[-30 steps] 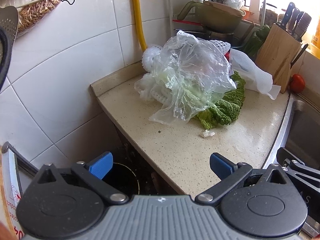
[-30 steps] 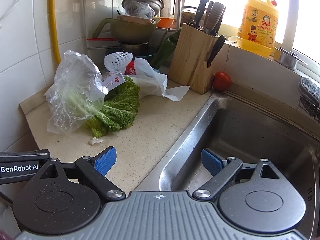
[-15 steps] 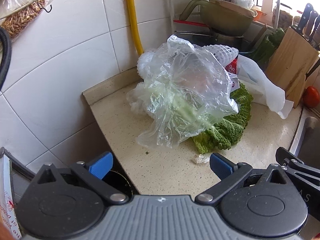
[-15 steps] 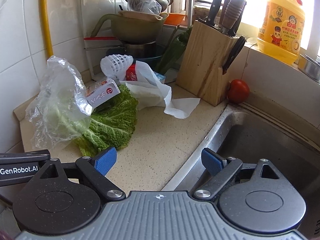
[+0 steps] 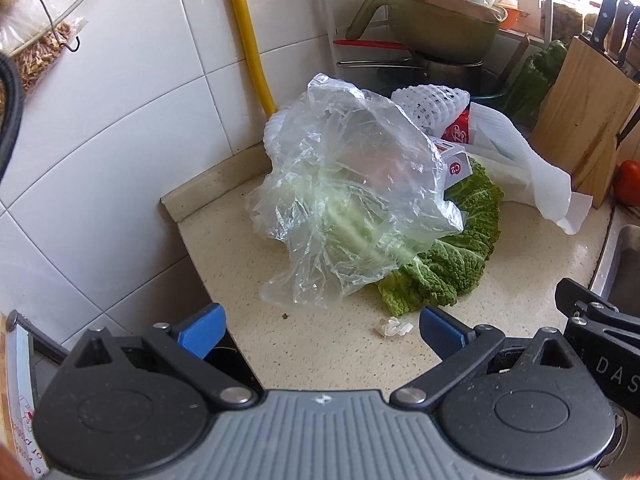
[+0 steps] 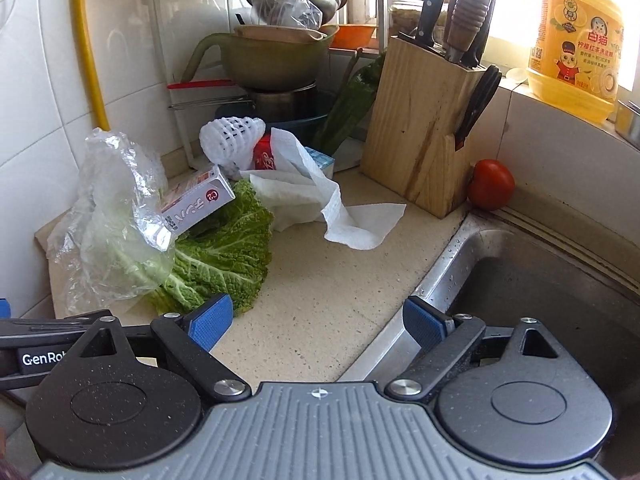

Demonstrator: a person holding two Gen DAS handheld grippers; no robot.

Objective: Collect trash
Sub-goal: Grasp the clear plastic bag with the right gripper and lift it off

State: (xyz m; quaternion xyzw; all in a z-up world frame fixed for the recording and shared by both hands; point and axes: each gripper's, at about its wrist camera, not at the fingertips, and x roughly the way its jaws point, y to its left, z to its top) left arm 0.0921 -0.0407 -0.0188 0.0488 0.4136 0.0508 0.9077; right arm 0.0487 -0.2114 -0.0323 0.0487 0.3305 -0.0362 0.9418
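Moving closer to the trash heap than a second ago, with both claws. Keeping the left gripper [image 5: 320,330] spread wide and holding nothing. Keeping the right gripper [image 6: 318,322] spread wide too, also with nothing between the blue fingers. Finding the trash piled at the back corner of the counter [image 6: 340,280], by the tiled wall: a crinkly clear plastic bag [image 5: 352,200] draped over a green cabbage leaf [image 5: 448,272], a small white box [image 6: 198,204] resting on top of the leaf, a white foam net [image 6: 232,136] behind the box, and a white paper towel [image 6: 320,200] trailing toward the knife block [image 6: 420,132]. Seeing a tiny white scrap [image 5: 394,326] now just in front of the left claw's right finger, much nearer than before. Swinging the right claw away from the sink [image 6: 540,280] and more over the counter than a moment back. Leaving the red tomato [image 6: 491,185] alone beside the knife block, likely food and not trash. Spotting a dark round hole [image 5: 232,364] under the counter edge, maybe a bin, hard to tell. Not picking anything up yet. Looks like the reach-in step, right at the start of the job. Probably best to pinch the scrap or the floppy bag next, gently, to avoid slipping off the thin bag or dragging the leaf along.
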